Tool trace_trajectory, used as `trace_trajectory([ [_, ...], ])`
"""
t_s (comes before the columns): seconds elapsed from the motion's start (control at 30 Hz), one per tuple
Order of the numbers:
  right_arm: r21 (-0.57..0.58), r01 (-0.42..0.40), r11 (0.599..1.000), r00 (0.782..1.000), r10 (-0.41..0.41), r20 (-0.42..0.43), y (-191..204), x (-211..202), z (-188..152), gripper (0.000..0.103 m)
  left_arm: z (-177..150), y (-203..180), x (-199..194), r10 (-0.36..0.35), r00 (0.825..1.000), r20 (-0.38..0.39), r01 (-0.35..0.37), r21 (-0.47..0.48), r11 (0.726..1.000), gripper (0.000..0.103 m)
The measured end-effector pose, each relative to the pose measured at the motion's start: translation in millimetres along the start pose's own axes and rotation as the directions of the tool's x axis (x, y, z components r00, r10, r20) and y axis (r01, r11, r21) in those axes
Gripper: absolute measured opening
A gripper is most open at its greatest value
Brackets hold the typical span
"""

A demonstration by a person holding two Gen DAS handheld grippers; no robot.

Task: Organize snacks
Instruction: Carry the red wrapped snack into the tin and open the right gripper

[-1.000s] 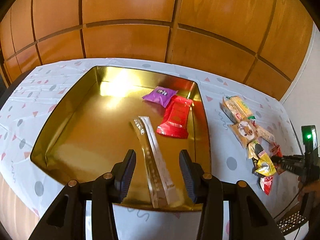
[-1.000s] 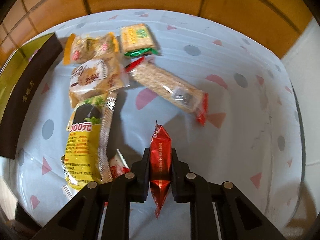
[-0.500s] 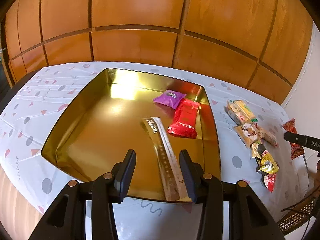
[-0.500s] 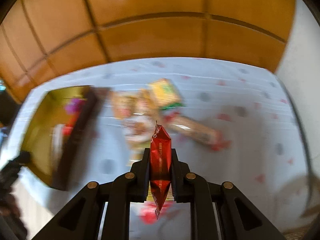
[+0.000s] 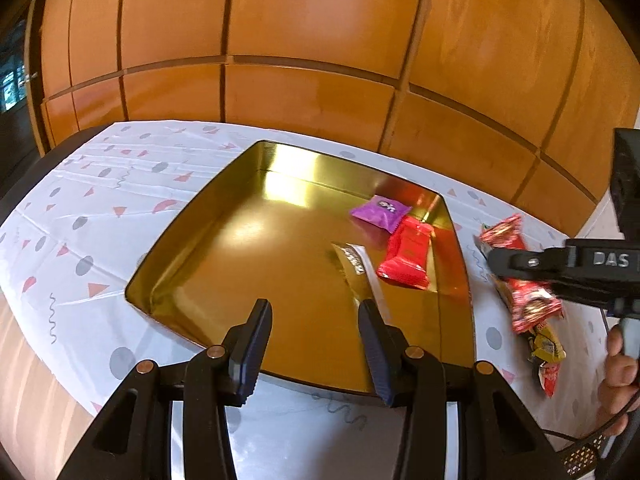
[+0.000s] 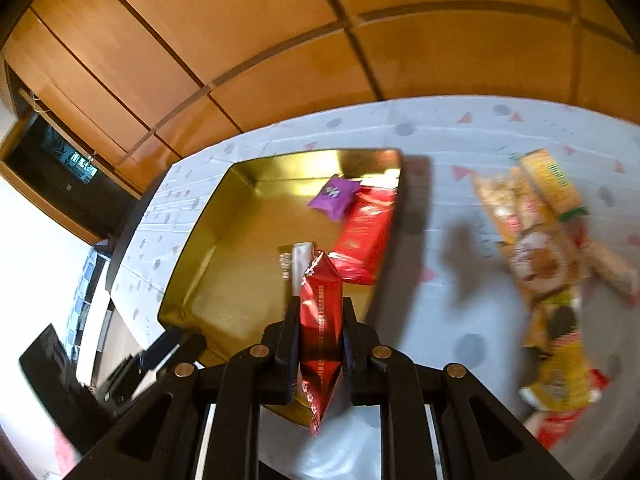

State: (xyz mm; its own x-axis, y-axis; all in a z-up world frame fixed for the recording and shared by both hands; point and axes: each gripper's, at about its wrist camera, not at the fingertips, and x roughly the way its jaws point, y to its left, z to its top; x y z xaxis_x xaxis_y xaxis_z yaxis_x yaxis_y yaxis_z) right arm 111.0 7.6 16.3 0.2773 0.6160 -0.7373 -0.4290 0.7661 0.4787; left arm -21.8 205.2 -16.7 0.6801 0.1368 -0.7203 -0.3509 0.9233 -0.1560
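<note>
Your right tool (image 6: 320, 344), clenched on a red snack packet (image 6: 320, 320), has swung from the counter's snack pile to the gold tray (image 5: 168, 256); your left tool (image 5: 314, 344) hangs released, empty.

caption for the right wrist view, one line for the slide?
Right gripper carries a red snack packet toward the gold tin holding three snacks.
</note>
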Motion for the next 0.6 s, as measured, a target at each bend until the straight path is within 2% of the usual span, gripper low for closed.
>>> trace_trajectory([
  [0.23,0.02,0.004,1.0,0.998,-0.003,-0.064,3.6,40.1,-5.4,0.021,-3.6,6.2,7.3,0.003,1.0,-0.018,-0.003,-0.012,1.0,0.045],
  [0.47,0.018,0.017,1.0,0.998,-0.016,-0.054,1.1,33.4,-14.8,0.023,-5.3,2.6,6.5,-0.001,1.0,-0.019,0.0,-0.001,1.0,0.045],
  [0.5,0.002,0.029,1.0,0.999,-0.029,-0.04,1.4,28.6,-16.1,0.024,-5.5,1.2,6.1,0.0,1.0,-0.018,0.0,0.0,1.0,0.045],
  [0.6,-0.062,0.081,0.995,0.997,-0.081,0.005,4.7,14.3,-21.2,0.039,-6.0,-2.2,5.4,-0.002,1.0,-0.019,0.002,0.009,1.0,0.045],
])
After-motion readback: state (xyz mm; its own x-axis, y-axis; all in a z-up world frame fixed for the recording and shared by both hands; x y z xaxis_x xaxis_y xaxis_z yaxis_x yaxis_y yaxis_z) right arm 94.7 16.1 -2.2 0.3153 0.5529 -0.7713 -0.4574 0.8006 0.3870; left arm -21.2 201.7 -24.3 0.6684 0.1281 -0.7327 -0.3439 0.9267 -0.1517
